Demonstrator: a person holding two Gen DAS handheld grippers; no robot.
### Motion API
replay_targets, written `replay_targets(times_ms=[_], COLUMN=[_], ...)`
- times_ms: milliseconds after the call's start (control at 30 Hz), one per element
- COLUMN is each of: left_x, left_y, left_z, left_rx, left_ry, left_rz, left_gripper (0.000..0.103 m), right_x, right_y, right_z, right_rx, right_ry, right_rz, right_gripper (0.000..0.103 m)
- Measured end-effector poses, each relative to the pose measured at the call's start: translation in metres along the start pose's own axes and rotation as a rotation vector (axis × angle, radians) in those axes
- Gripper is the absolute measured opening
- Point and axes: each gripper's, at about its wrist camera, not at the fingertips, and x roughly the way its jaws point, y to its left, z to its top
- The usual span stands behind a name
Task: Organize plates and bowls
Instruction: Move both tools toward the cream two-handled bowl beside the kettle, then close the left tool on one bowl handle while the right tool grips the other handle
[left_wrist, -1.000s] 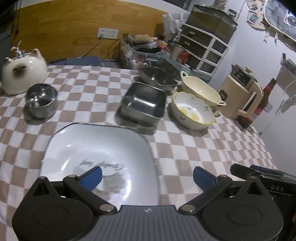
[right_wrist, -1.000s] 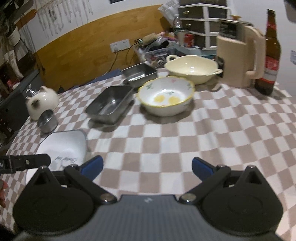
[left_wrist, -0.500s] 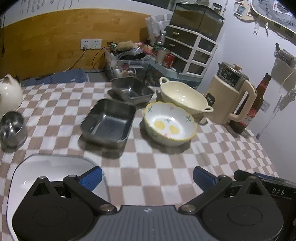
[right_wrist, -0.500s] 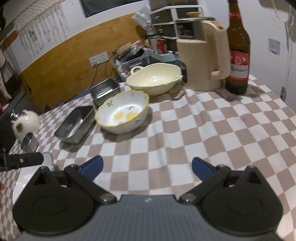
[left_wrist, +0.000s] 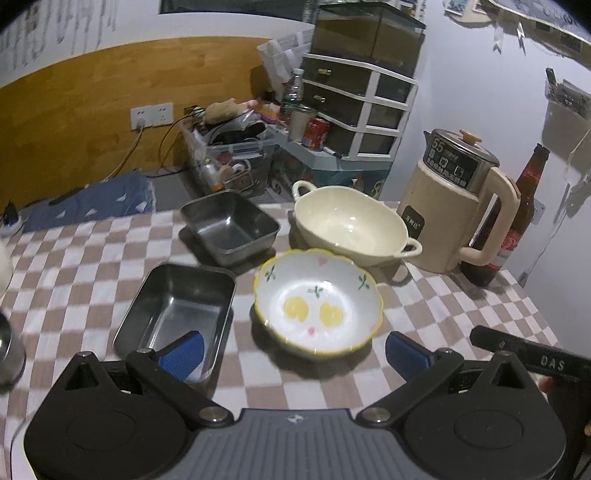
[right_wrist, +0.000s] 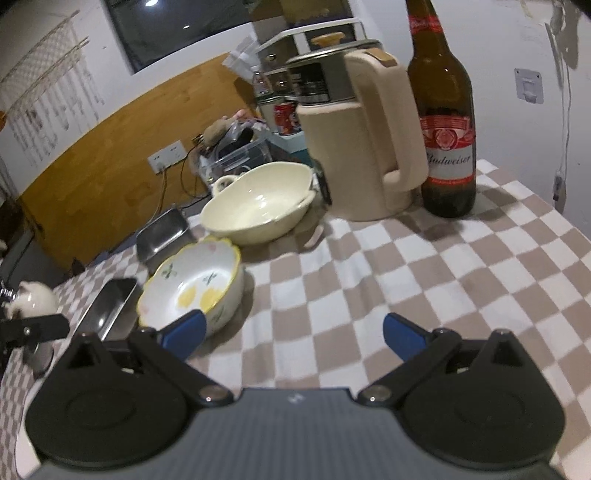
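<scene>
1. My left gripper (left_wrist: 293, 349): jaws wide, nothing held, hovering over the checked-cloth counter (left_wrist: 461, 306).
2. Rectangular steel tray (left_wrist: 177, 314) sits leftmost, under my left blue pad.
3. Square steel tray (left_wrist: 229, 225) behind it, apart.
4. White scalloped bowl w/ yellow rim (left_wrist: 317, 302) is just right of the rect. tray.
5. Cream two-handled bowl (left_wrist: 351, 225) behind that, beside the beige kettle (left_wrist: 454, 206).
6. Right gripper (right_wrist: 291, 334): jaws wide, empty; brown beer bottle (right_wrist: 443, 122) far right.
</scene>
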Motion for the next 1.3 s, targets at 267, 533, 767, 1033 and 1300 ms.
replay_targets(times_ms=[267,533,767,1033,1300], left_x=[0.040,0.084,0.126,0.177,0.210], left_y=[-0.005,-0.009,-0.013,-0.013,-0.027], left_z=[0.038,0.077,0.110,0.136,0.156], left_rx=[0.019,0.040,0.106,0.169,0.224], left_ry=[0.001,-0.020,-0.007,0.033,0.052], left_rz=[-0.051,-0.063,-0.069,-0.032,-0.043], left_gripper=[0.103,0.100,0.092,0.085,0.068], right_x=[0.044,0.092,0.134,0.158,0.173], right_y=[-0.018,-0.038,-0.046,-0.033,-0.021], right_z=[0.033,0.057,0.070,0.084,0.084], right_rx=[0.118,0.341,0.521,0.554,0.514], right_ry=[0.005,0.001,0.001,-0.023,0.016], right_rz=[0.010,0.073,0.145,0.128,0.091], right_gripper=[0.103,0.102,0.090,0.059,0.022])
